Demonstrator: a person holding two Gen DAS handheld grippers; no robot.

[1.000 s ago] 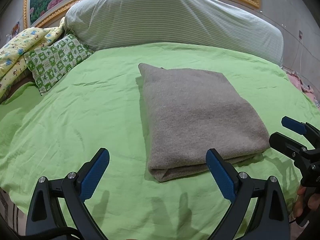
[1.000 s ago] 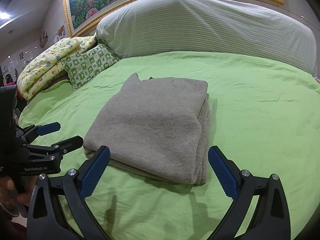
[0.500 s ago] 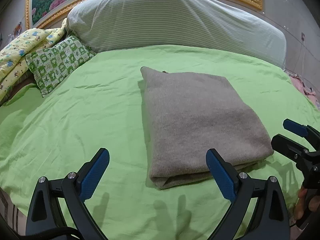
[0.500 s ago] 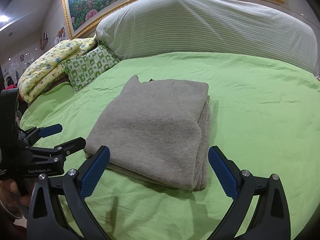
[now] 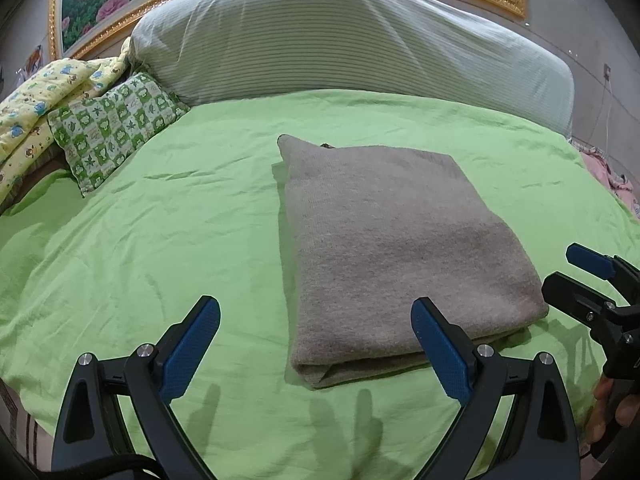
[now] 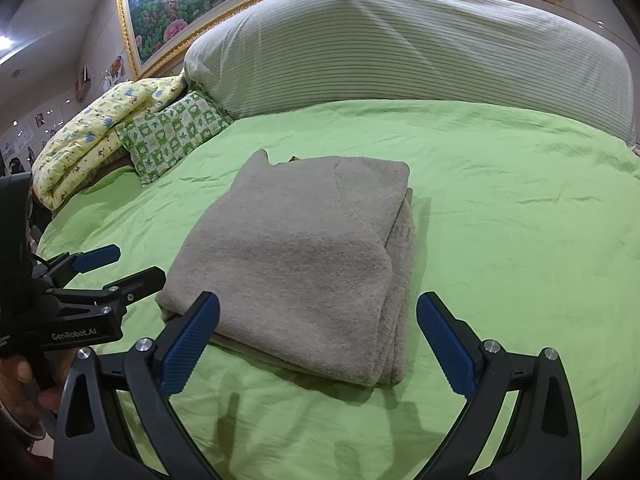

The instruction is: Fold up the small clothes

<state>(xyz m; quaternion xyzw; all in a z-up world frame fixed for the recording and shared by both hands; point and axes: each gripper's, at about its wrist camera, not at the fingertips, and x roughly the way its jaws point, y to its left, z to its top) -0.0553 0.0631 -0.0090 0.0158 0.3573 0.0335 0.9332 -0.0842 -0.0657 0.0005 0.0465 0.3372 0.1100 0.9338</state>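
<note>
A grey-brown knit garment (image 5: 396, 248) lies folded into a thick rectangle on the green bed sheet (image 5: 160, 240); it also shows in the right wrist view (image 6: 304, 264). My left gripper (image 5: 316, 344) is open and empty, just short of the garment's near edge. My right gripper (image 6: 318, 340) is open and empty, above the sheet in front of the garment's near edge. The right gripper shows at the right edge of the left wrist view (image 5: 576, 280), and the left gripper at the left edge of the right wrist view (image 6: 120, 268). Neither touches the garment.
A large striped pillow (image 5: 340, 40) lies across the head of the bed. A green checked cushion (image 5: 112, 128) and a yellow printed quilt (image 5: 28, 108) lie at the far left. A framed picture (image 6: 180, 12) hangs behind. Pink cloth (image 5: 612, 184) shows at the right.
Both grippers have drawn back a little from the folded garment and stay open. The garment has not moved.
</note>
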